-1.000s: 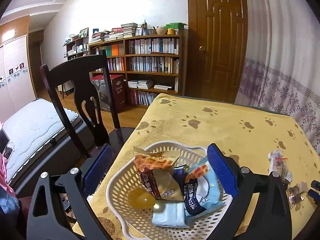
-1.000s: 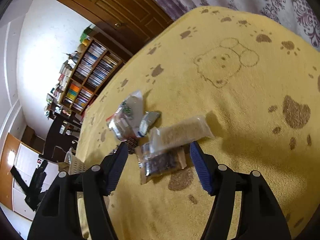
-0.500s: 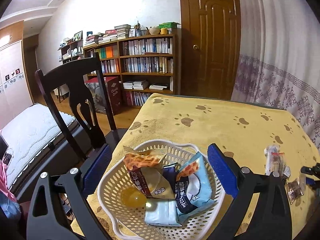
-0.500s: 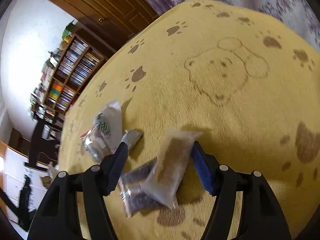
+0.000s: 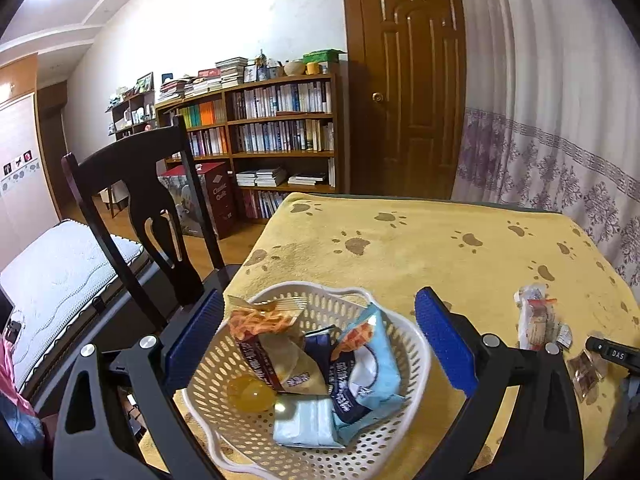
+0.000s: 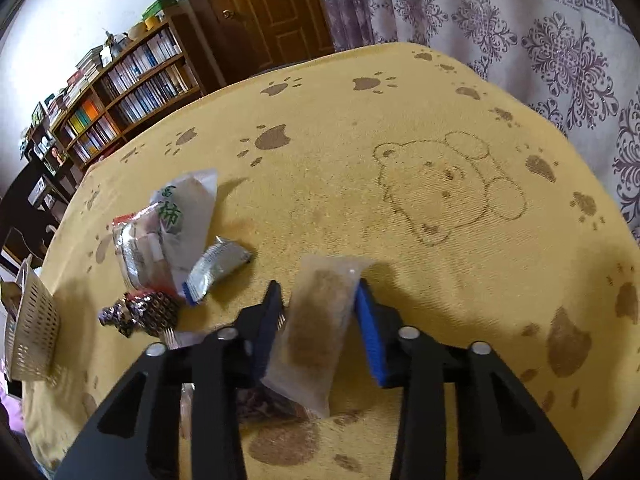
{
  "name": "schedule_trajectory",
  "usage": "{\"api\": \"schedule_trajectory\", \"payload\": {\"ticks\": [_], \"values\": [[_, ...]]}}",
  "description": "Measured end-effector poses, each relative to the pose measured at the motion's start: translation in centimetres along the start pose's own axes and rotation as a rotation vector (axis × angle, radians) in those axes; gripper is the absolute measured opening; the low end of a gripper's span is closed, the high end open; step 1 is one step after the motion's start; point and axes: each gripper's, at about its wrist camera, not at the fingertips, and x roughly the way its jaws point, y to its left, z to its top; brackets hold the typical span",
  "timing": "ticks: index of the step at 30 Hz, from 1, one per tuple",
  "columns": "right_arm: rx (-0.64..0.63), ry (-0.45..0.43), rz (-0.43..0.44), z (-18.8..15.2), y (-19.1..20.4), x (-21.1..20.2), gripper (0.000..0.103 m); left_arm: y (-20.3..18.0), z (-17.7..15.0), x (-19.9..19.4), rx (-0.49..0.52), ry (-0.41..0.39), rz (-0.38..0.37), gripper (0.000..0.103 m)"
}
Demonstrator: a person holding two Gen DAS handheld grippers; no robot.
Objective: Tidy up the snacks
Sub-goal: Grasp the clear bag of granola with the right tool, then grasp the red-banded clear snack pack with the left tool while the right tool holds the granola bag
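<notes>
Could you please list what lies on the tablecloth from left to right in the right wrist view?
White basket → dark foil-wrapped sweet → white packet with green lettering → silver packet → clear packet with a brown bar, between the right tongs → bear outline on the tablecloth.

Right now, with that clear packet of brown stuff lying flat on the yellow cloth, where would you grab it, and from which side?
Across its narrow width, near the middle, coming from above along its length. The clear packet is a long flat pouch, so its two long edges are the only faces the jaws can span. The right gripper already straddles those edges. Another wrapper lies under its near end, so I'd avoid pinching there.
</notes>
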Motion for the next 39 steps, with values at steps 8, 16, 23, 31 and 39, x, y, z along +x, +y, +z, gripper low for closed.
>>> {"api": "schedule_trajectory", "payload": {"ticks": [8, 16, 23, 31, 39], "values": [[0.008, -0.015, 0.019, -0.1, -1.7, -0.8, 0.030, -3.2, -0.9, -0.4, 0.048, -0.006, -0.029, 0.097], [-0.045, -0.037, -0.035, 0.4, -2.2, -1.0, 0.030, -8.0, -1.8, -0.5, 0.119, 0.010, -0.093, 0.097], [-0.084, -0.065, -0.043, -0.2, -1.8, -0.3, 0.031, -13.9, -2.7, 0.7, 0.218, 0.037, -0.161, 0.097], [-0.075, -0.057, 0.013, -0.4, -2.2, -0.4, 0.033, -21.0, -3.7, 4.6, 0.283, 0.138, -0.303, 0.097], [-0.067, -0.056, 0.051, -0.5, -2.4, -0.5, 0.033, -25.8, -5.0, 8.7, 0.303, 0.253, -0.375, 0.078]]}}
